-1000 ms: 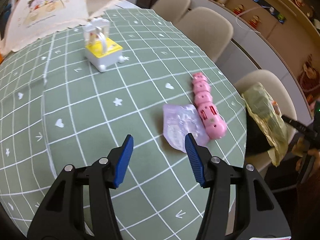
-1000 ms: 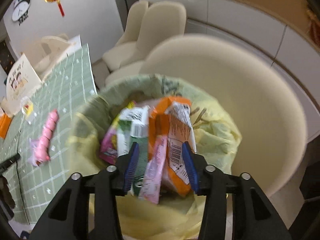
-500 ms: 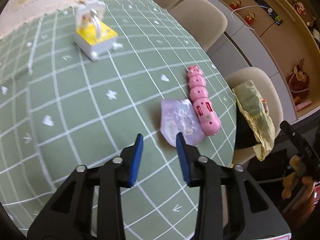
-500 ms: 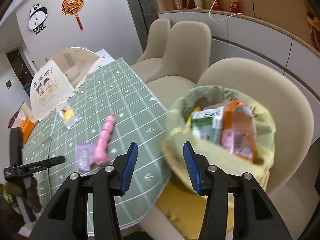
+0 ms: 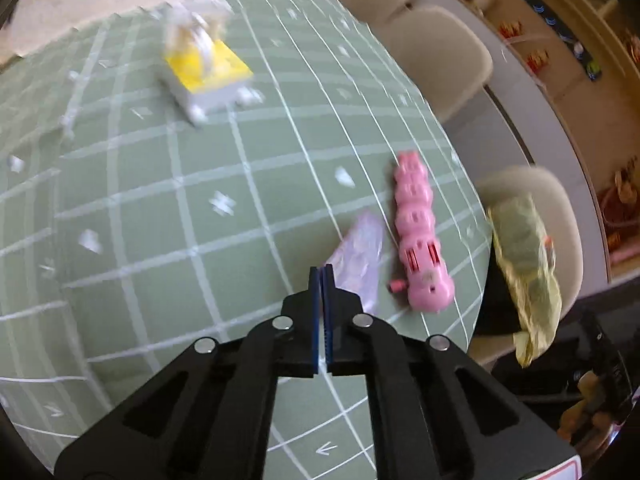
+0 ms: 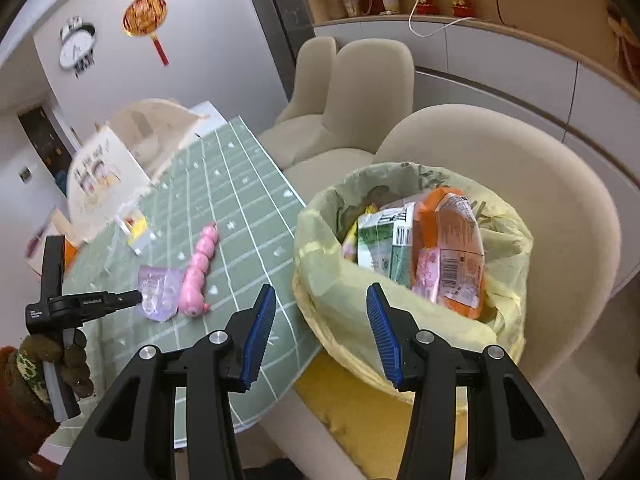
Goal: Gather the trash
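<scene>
A crumpled pale purple wrapper (image 5: 358, 252) lies on the green checked tablecloth (image 5: 168, 240) beside a pink caterpillar toy (image 5: 420, 236). My left gripper (image 5: 321, 276) is shut, its tips at the wrapper's near edge; I cannot tell whether they pinch it. It shows from the side in the right wrist view (image 6: 132, 297), tips at the wrapper (image 6: 158, 292). My right gripper (image 6: 320, 332) is open and empty, in front of a yellow trash bag (image 6: 320, 256) full of snack packets on a cream chair (image 6: 560, 216).
A white and yellow toy (image 5: 204, 76) stands further back on the table. A cream tote bag (image 6: 104, 168) sits at the far end. More cream chairs (image 5: 436, 52) line the table's right side. The table edge runs close to the pink toy.
My left gripper closed from wide open and moved toward the wrapper's edge. My right gripper pulled back from above the trash bag, so table and bag now show together.
</scene>
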Tool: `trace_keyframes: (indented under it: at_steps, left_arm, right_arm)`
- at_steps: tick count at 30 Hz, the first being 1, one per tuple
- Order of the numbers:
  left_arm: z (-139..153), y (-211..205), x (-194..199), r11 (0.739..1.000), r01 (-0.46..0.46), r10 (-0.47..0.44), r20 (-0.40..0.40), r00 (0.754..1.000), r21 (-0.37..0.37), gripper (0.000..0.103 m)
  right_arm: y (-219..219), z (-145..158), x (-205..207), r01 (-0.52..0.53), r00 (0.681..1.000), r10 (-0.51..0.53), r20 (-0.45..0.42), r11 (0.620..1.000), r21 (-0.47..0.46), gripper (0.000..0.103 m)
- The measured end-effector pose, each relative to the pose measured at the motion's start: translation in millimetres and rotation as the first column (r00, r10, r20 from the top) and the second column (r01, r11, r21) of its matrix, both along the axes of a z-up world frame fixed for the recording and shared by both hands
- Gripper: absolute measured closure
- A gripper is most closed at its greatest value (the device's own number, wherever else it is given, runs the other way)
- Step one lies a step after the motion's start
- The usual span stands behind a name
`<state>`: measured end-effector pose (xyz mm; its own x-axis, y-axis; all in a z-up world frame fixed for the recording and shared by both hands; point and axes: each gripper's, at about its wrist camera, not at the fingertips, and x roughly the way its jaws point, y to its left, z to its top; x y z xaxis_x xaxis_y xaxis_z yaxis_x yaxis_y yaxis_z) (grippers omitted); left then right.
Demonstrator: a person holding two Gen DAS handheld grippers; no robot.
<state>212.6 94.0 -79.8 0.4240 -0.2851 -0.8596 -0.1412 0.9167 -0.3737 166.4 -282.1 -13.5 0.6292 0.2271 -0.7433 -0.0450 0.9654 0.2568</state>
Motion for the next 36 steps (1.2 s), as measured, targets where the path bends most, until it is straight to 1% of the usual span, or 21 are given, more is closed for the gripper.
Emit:
trace_keyframes:
  at_steps: [2,3,6,7,12,15,16,17,18,19,21,23,24,26,28,30,32,34,36]
  left_arm:
    - [10.9,8.3,0.8,0.999,-0.015,0.014,0.022,1.000,0.051,0.102]
    - [12.9,11.1,1.7,0.998,-0.023,0.021,0.026,0.999,0.058,0.102]
    - [15.9,15.8,11.2,0.998,-0.056,0.055,0.033,0.998,0.037,0.102]
    - [14.7,13.9,15.2,0.998,-0.055,0.053,0.041,0.998,0.037,0.102]
    - [9.4,-17.5,34.0,0.997,-0.040,0.036,0.063,0.997,0.071,0.102]
    - [13.1,-35.2,32.8,0.992,-0.042,0.032,0.082,0.996,0.118,0.101]
    - [16.5,-39.8,29.2,0.991,-0.047,0.034,0.097,0.995,0.129,0.096]
    - [19.4,-42.0,25.5,0.990,-0.051,0.037,0.103,0.994,0.132,0.086]
    - [21.4,-42.3,22.3,0.989,-0.055,0.041,0.105,0.994,0.134,0.080]
    - [25.7,-41.7,15.9,0.988,-0.066,0.051,0.110,0.993,0.139,0.071]
    - [31.6,-38.5,7.7,0.985,-0.081,0.063,0.121,0.991,0.150,0.067]
    - [40.8,-35.5,-5.0,0.983,-0.093,0.070,0.142,0.987,0.158,0.053]
    - [46.7,-34.6,-14.4,0.984,-0.095,0.070,0.161,0.984,0.153,0.050]
    - [55.5,-35.5,-30.0,0.985,-0.094,0.064,0.197,0.978,0.148,0.040]
    - [63.3,-36.2,-48.9,0.989,-0.077,0.045,0.232,0.972,0.130,0.036]
    - [68.4,-37.3,-68.7,0.993,-0.049,0.021,0.244,0.970,0.109,0.035]
    - [72.8,-39.7,-84.4,0.993,-0.028,-0.003,0.254,0.967,0.116,0.035]
    - [79.3,-45.6,-105.7,0.989,0.011,-0.054,0.292,0.955,0.147,0.035]
    - [85.4,-54.5,-130.2,0.977,0.043,-0.113,0.336,0.935,0.210,0.035]
  right_arm:
    - [-8.7,-1.1,2.5,-0.007,1.000,0.007,0.015,1.000,0.026,0.058]
    - [-13.4,-2.3,4.6,-0.013,1.000,0.012,0.021,0.999,0.033,0.058]
    - [-20.1,-7.2,9.9,-0.041,0.999,0.040,0.024,0.998,0.047,0.058]
    - [-21.4,-9.6,12.1,-0.053,0.998,0.052,0.022,0.998,0.044,0.058]
    - [-25.1,-20.4,23.6,-0.112,0.994,0.112,0.009,0.993,0.039,0.058]
    - [-23.1,-25.8,28.1,-0.142,0.990,0.142,0.001,0.989,0.031,0.058]
    - [-21.5,-26.7,28.8,-0.151,0.989,0.151,-0.004,0.988,0.032,0.058]
    - [-19.1,-26.1,27.4,-0.158,0.987,0.158,-0.002,0.987,0.036,0.058]
    - [-18.2,-25.2,26.5,-0.165,0.986,0.165,0.002,0.986,0.038,0.058]
    - [-16.4,-23.5,24.3,-0.170,0.985,0.170,0.011,0.985,0.038,0.058]
    - [-13.5,-20.0,19.3,-0.173,0.985,0.172,0.030,0.984,0.037,0.058]
    - [-9.3,-16.3,11.6,-0.161,0.986,0.159,0.047,0.986,0.034,0.058]
    - [-7.5,-14.7,8.7,-0.154,0.987,0.152,0.050,0.987,0.033,0.058]
    - [-2.3,-9.6,-1.9,-0.136,0.989,0.133,0.065,0.990,0.033,0.058]
    - [6.7,-3.8,-16.0,-0.127,0.989,0.125,0.084,0.992,0.022,0.058]
    - [17.8,0.3,-29.6,-0.129,0.987,0.129,0.094,0.992,-0.006,0.058]
    - [35.5,4.6,-48.2,-0.120,0.988,0.124,0.096,0.992,-0.041,0.058]
    - [49.6,8.9,-68.1,-0.115,0.986,0.121,0.117,0.992,-0.060,0.058]
    - [66.5,13.0,-90.8,-0.092,0.983,0.107,0.150,0.990,-0.103,0.058]
